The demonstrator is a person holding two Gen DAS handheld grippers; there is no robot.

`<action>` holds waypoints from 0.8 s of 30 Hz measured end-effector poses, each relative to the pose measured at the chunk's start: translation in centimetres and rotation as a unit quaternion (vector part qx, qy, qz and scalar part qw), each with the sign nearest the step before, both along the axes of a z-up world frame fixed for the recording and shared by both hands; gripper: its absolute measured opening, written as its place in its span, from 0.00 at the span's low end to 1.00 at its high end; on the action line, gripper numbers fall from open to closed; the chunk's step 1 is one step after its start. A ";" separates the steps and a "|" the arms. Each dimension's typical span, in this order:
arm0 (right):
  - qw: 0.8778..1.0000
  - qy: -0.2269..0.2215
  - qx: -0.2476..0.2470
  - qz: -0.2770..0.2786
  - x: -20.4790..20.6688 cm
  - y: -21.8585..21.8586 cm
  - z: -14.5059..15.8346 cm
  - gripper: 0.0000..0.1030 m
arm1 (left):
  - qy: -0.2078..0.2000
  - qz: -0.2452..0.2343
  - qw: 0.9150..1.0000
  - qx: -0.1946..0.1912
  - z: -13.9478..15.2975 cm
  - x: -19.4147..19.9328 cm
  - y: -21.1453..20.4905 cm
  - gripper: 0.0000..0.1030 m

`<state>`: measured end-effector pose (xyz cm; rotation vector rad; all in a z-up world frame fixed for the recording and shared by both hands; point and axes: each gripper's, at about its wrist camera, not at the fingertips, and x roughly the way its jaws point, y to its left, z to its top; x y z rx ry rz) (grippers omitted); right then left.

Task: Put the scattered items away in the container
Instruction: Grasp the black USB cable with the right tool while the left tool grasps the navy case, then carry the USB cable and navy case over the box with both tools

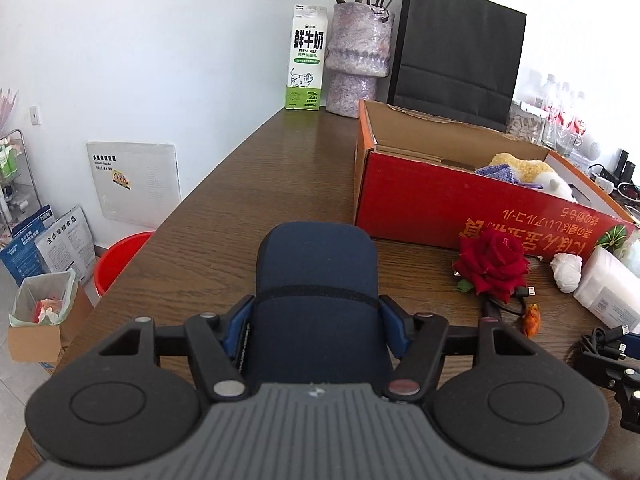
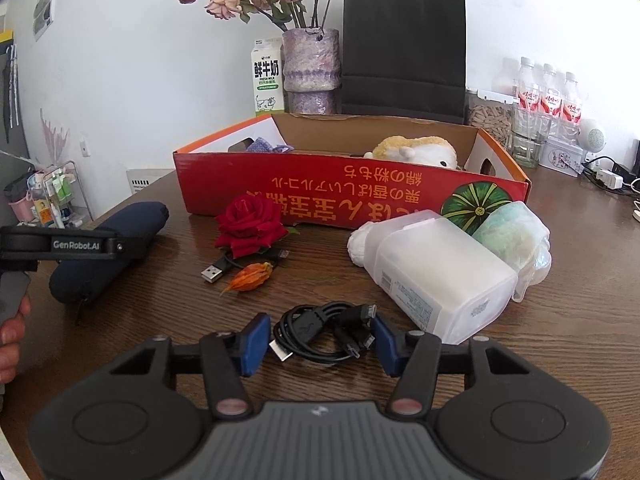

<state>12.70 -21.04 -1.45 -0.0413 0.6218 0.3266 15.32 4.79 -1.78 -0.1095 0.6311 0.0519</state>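
Observation:
My left gripper [image 1: 316,320] is shut on a navy fabric pouch [image 1: 316,264] lying on the wooden table, blue pads pressed to both its sides. In the right wrist view a coiled black cable bundle [image 2: 320,332] lies between the fingers of my open right gripper [image 2: 320,342]; the right pad touches its plugs and a narrow gap shows at the left pad. The red cardboard box [image 2: 320,184] stands behind, holding a yellow-white plush toy [image 2: 416,152] and a purple cloth. A red rose [image 2: 252,224], a USB cable [image 2: 216,272], an orange dried flower [image 2: 250,276] and a white plastic case [image 2: 440,276] lie before it.
A milk carton [image 1: 304,56], a vase of dried flowers [image 1: 356,60] and a black paper bag [image 1: 456,52] stand along the wall behind the box. Water bottles [image 2: 548,96] and jars are at the back right. The table's left edge drops to a red bucket [image 1: 120,260].

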 end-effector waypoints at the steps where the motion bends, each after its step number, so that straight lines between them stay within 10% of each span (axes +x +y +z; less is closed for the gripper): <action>1: 1.000 -0.001 0.001 0.000 -0.1 0.0 0.0 0.52 | -0.001 0.000 1.000 -0.001 0.0 -0.1 0.0 0.63; 24: 0.992 -0.118 0.041 0.012 2.5 0.3 6.8 0.52 | -0.147 -0.058 0.987 -0.034 9.0 2.1 -5.0 0.63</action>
